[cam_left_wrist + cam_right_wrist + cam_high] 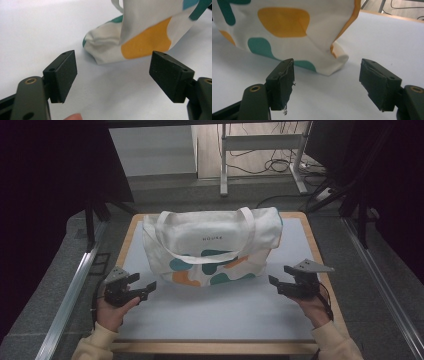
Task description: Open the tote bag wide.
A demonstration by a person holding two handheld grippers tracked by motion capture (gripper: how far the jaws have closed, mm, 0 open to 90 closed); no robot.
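Nearest the high view's camera, two hands in cream sleeves each hold a black two-jaw gripper above the pale lavender mat (220, 315) on the light wooden table (210, 348). The landmark for all positions below is the cream canvas tote bag printed with teal and orange blobs (212, 245), which lies toward the far half of the mat with one long cream carrying handle (200, 257) draped across its front face.

Left gripper (142, 285): positioned just off the bag's near left bottom corner, clear of the fabric. Its jaws stand wide apart with nothing between them; the left gripper view shows both black pads (63, 75) with the folded corner of the bag (105, 50) beyond them, not touching.

Right gripper (280, 277): positioned just off the bag's near right bottom corner, also clear. Its jaws are released and empty; the right gripper view shows the bag's corner (334, 62) ahead of the gap. The rubber facing on its pads (285, 77) looks torn and frayed at the edges.

Judged step: both grippers are lined up on the bag's two bottom corners, grasp not yet made.

Probable faults:
- Shallow bite. The corners are soft folded cloth; a grasp on the outer layer alone may slip free once the bag is lifted.
- Uneven grasp. If one side catches and the other misses, the bag may swing or drag across the mat.
- Reduced friction. The worn right pads may hold the canvas less firmly.
- Handle snag. The loose handle may catch a jaw that travels across the front face.
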